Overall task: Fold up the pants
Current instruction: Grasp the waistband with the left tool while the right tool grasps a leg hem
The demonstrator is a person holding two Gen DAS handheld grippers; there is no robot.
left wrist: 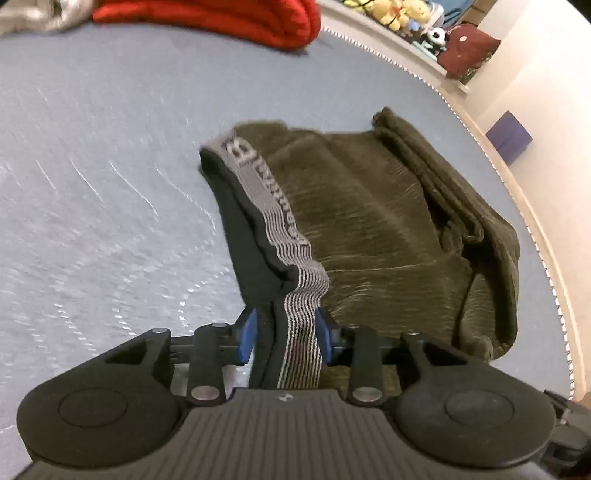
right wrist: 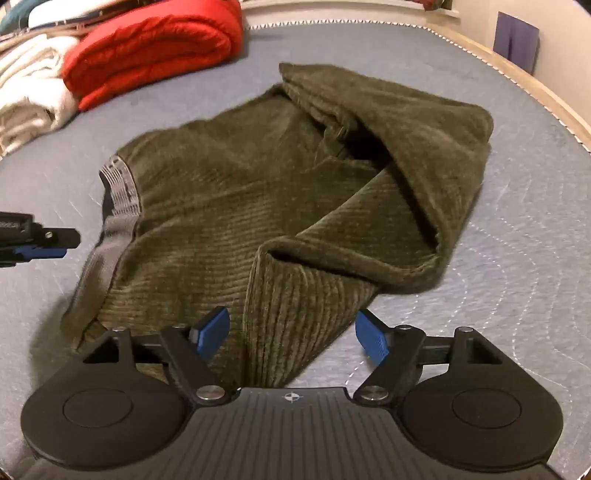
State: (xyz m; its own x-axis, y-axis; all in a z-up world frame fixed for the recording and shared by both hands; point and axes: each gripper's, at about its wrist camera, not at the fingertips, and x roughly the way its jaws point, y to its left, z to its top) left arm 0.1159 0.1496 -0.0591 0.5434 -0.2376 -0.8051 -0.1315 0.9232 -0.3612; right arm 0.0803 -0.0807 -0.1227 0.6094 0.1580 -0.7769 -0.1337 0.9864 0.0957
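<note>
Olive corduroy pants [right wrist: 229,192] lie crumpled on a blue quilted bed cover [right wrist: 517,229], their legs doubled back in a loose heap. A grey striped waistband [left wrist: 295,258] with a black lining runs up between the blue pads [left wrist: 325,332] of my left gripper [left wrist: 286,334]. The bunched band fills the gap and touches both pads. That gripper also shows at the left edge of the right wrist view [right wrist: 48,240], beside the waistband [right wrist: 122,192]. My right gripper [right wrist: 291,332] stands open over a raised fold of pant leg [right wrist: 280,314]. Its pads do not press the cloth.
A folded red blanket [right wrist: 155,48] and white linens [right wrist: 26,92] lie at the far left of the bed. The bed's edge [left wrist: 517,192] curves along the right, close to the pants. Soft toys [left wrist: 399,14] and a purple box [left wrist: 509,136] sit beyond it.
</note>
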